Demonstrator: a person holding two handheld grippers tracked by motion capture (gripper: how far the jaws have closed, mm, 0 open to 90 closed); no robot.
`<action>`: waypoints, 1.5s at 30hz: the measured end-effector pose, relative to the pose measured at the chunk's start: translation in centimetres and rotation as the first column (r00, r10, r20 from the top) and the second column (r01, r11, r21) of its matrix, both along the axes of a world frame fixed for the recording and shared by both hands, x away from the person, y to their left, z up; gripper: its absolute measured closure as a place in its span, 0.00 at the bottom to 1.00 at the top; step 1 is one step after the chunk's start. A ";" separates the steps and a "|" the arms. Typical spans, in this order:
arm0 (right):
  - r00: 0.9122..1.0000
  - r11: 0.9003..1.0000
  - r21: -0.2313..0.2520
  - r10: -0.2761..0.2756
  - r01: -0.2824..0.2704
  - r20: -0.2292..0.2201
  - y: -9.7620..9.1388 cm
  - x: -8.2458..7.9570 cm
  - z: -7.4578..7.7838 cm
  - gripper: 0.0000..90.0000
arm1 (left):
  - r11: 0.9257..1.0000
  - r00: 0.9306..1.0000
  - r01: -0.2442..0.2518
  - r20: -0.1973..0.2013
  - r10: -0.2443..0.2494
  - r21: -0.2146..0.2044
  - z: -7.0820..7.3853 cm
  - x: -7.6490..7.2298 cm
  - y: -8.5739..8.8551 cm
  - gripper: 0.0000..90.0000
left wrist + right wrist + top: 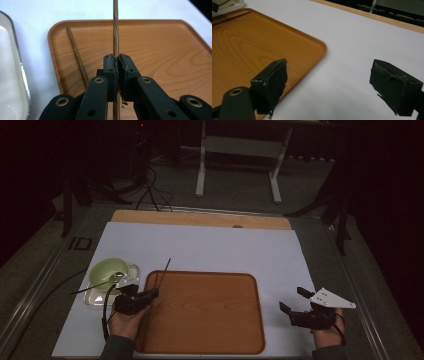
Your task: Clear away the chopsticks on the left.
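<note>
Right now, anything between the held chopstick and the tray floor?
Nothing visible. The left gripper is shut on one thin brown wooden chopstick above the orange wooden tray; a second chopstick lies aside near the tray's rim.

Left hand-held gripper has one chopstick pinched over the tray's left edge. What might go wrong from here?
1. The left hand-held gripper clamps the held chopstick near one end, so the long free part may swing or slip in the pads.
2. A second chopstick already lies along the tray wall; setting the held one down could knock it.
3. The green bowl sits close beside the left hand, so a sideways move may bump it.
</note>
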State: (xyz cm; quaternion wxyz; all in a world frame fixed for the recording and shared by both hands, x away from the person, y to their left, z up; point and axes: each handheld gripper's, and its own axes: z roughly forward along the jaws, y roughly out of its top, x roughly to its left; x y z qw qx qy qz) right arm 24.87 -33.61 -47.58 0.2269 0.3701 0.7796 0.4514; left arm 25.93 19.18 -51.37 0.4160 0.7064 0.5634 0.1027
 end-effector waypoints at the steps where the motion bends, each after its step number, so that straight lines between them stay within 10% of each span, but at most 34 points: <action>1: 1.000 1.000 0.000 0.000 0.000 0.001 0.0 0.0 0.0 0.16 | 1.000 1.000 -0.005 -0.005 0.005 0.021 0.0 0.0 0.0 0.94; 20: 1.000 1.000 0.005 0.003 -0.003 0.000 -0.1 0.0 0.0 0.16 | 0.972 0.992 -0.021 -0.116 0.050 0.234 -0.7 -1.2 -0.3 0.90; 45: 1.000 1.000 0.004 0.009 -0.009 -0.001 -0.1 0.0 0.0 0.16 | 0.978 0.994 -0.056 -0.076 0.073 0.202 0.2 -1.5 0.7 0.80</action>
